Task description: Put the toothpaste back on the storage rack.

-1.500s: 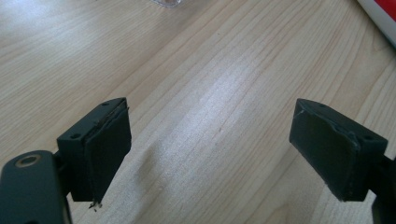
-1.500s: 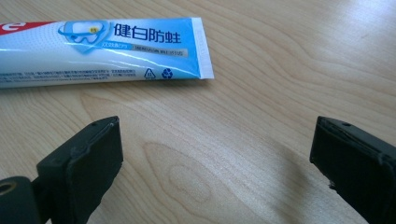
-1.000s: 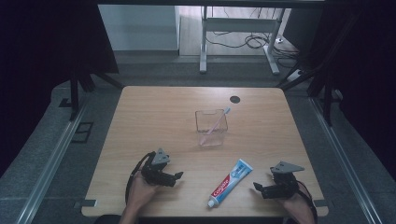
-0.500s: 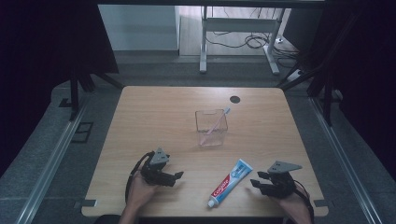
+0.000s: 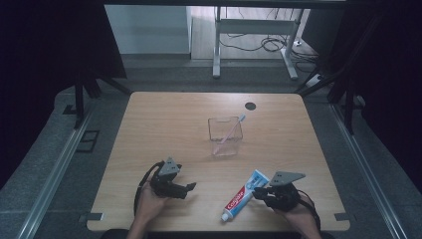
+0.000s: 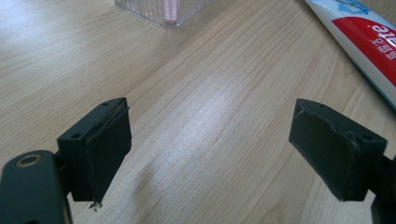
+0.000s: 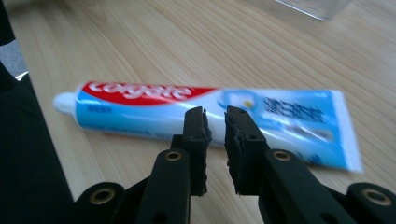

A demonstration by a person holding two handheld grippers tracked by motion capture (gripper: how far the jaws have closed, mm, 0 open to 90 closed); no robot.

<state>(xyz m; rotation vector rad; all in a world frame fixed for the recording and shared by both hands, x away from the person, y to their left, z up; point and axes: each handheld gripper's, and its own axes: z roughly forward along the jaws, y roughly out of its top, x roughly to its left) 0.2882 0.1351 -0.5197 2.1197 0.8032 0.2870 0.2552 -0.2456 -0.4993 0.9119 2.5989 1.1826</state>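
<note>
The right gripper (image 7: 215, 122), jaws just closing to a narrow gap with nothing between them, points at the toothpaste (image 7: 210, 122) lying flat on the table (image 5: 164, 124), while the left gripper (image 6: 210, 149) waits spread and empty.

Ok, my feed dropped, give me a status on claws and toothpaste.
Left claw open, idle over bare wood. Right claw just closing, nearly shut, nothing gripped, at the red, white and blue toothpaste tube. Path clear.

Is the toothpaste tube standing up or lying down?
Lying flat: the toothpaste tube rests lengthwise on the table, cap toward the person.
</note>
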